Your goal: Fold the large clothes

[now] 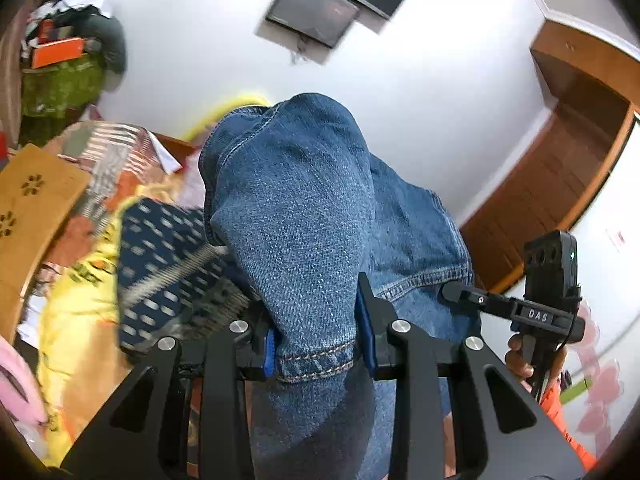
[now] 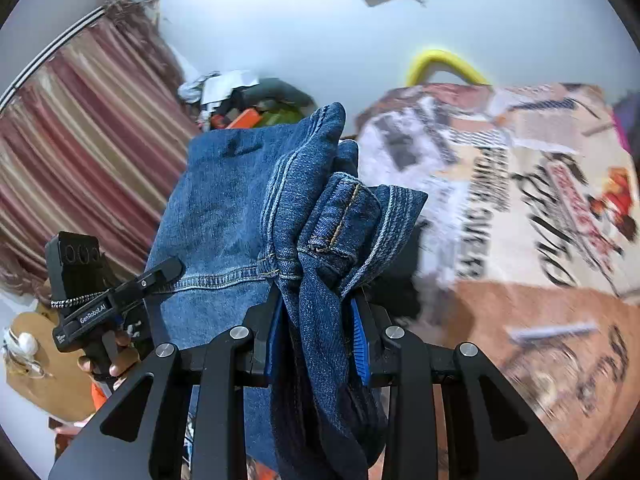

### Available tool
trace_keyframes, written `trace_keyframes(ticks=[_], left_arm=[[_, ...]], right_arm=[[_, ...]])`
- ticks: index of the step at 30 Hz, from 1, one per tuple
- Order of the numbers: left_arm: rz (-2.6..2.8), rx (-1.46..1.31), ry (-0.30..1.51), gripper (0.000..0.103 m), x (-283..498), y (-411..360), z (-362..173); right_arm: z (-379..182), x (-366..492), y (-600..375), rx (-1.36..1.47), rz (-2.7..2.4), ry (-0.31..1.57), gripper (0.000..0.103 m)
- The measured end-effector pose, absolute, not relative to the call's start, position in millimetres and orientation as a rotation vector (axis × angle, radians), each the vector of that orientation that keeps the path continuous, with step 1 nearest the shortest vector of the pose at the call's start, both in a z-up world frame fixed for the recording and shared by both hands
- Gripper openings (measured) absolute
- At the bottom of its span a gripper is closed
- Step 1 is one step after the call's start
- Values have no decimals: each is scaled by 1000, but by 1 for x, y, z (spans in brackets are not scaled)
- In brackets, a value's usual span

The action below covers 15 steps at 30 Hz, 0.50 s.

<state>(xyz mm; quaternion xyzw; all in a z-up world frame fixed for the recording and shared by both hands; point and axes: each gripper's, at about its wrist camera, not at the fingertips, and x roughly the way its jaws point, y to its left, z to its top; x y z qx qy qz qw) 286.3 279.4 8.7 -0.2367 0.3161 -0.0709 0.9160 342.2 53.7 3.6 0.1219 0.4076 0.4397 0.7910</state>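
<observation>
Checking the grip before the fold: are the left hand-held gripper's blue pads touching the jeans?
Touching. In the left wrist view, the left hand-held gripper has both blue pads pressed against the hemmed denim of the jeans, bunched between them.

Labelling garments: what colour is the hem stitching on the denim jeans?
Tan-orange thread on the blue denim jeans hem; clearest in the left wrist view.

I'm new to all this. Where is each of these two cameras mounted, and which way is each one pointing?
Left wrist view: sits on the left claw, looking along its fingers at the jeans clamped between them; beyond, a wall and a dark screen. The person's other hand shows at right.
Right wrist view: sits on the right claw, also clamped on the jeans; beyond, a striped curtain and a printed blanket. The left hand shows at left.
Shared: the jeans, and each sees the opposite claw.
</observation>
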Motion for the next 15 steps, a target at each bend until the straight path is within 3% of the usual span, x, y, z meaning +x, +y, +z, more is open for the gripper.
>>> trace_keyframes(ticks=[8,15], left_arm=[[-23,-536,632,32,306,360,-10],[89,-556,781,32,357,404,-80]], right_arm=[[-18,372,136,273,1017,905,27],[-82,413,192,263,948,1018,27]])
